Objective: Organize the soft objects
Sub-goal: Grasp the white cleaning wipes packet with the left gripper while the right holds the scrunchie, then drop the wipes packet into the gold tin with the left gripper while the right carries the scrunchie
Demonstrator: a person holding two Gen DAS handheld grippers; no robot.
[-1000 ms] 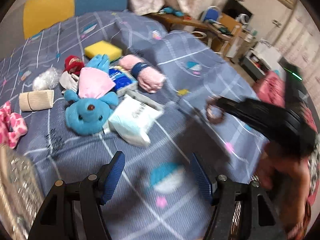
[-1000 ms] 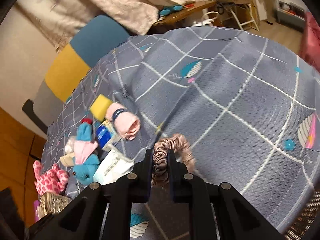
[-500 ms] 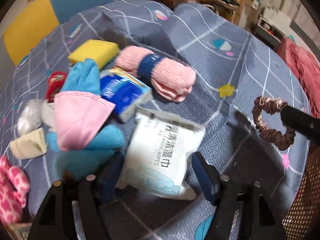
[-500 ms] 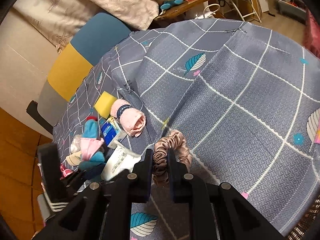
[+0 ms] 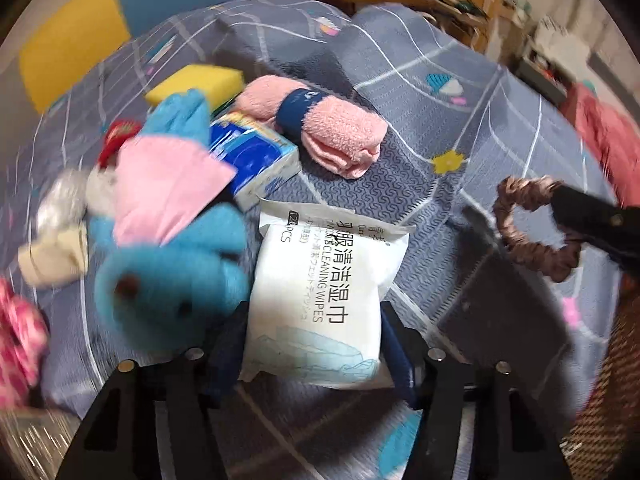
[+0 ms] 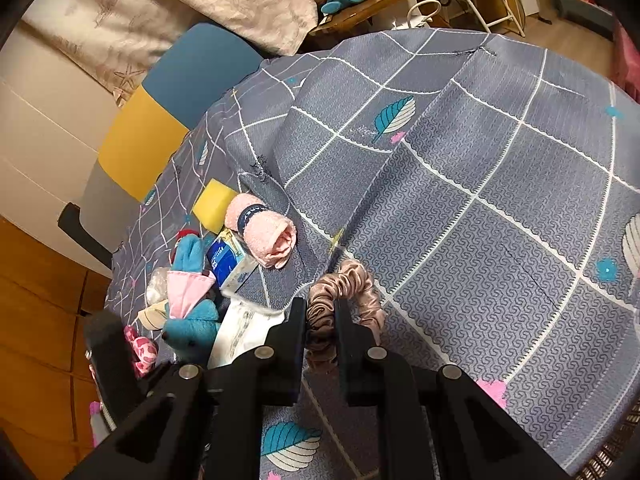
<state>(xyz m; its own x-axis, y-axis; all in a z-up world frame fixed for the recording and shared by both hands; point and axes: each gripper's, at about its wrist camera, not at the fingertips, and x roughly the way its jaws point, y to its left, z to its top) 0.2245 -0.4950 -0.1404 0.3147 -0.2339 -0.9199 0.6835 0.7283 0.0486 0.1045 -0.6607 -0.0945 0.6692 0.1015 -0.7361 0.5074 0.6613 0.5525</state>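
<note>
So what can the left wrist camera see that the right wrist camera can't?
Only the left wrist view shows the printed front of the white wet-wipes pack, between the open left gripper fingers. Only the right wrist view shows the right gripper shut on the brown satin scrunchie from behind. Both show the blue plush toy, rolled pink towel and yellow sponge.

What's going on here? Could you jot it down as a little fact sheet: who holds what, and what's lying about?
Surface: grey patterned cloth
Right gripper: jaws shut on the brown scrunchie
Left gripper: jaws open, one on each side of the white wipes pack
Beside the pack: blue plush toy
Farther back: rolled pink towel, yellow sponge, blue box
</note>
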